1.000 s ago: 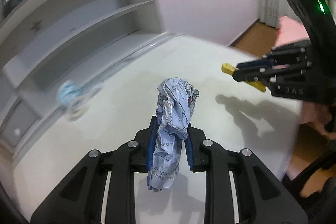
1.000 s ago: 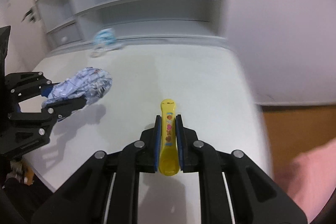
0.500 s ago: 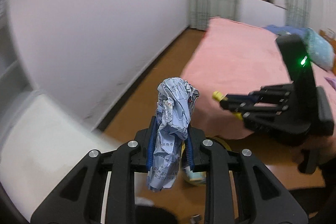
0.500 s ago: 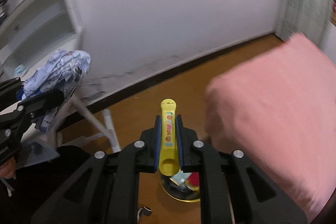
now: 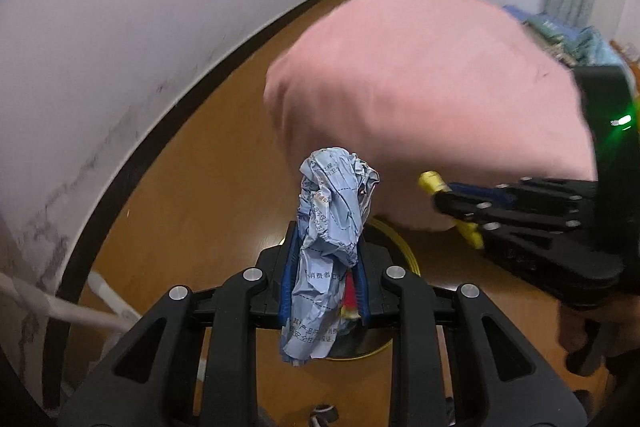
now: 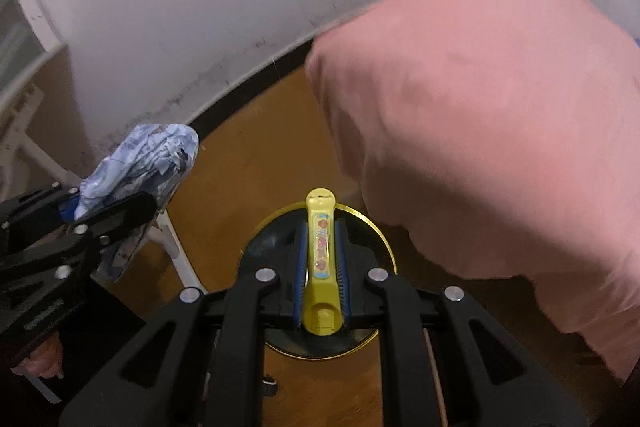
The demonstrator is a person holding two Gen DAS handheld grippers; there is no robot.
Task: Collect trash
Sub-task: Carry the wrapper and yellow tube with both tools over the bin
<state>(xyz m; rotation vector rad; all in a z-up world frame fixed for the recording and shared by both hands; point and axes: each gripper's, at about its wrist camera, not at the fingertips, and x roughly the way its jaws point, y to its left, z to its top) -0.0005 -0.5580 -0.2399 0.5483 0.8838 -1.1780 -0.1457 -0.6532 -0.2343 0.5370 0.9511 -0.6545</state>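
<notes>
My left gripper [image 5: 325,247] is shut on a crumpled blue-grey printed paper [image 5: 330,223], held upright over a round black bin with a yellow rim [image 5: 404,247] on the floor. My right gripper [image 6: 320,239] is shut on a yellow plastic stick-shaped wrapper [image 6: 320,255], directly above the same bin [image 6: 376,227]. The right gripper also shows in the left wrist view [image 5: 452,201], to the right of the paper, with the yellow piece [image 5: 430,181] poking out. The left gripper with the paper [image 6: 140,163] shows at the left in the right wrist view.
A pink-covered bed [image 6: 500,127] bulks close on the right of the bin. A white wall [image 5: 120,27] with a dark skirting board runs behind. White table legs [image 6: 172,243] stand at the left. The floor [image 5: 224,167] is brown wood.
Both grippers swung away from the white table and down toward the floor. The bin now lies right below both of them. Both still hold their items.
</notes>
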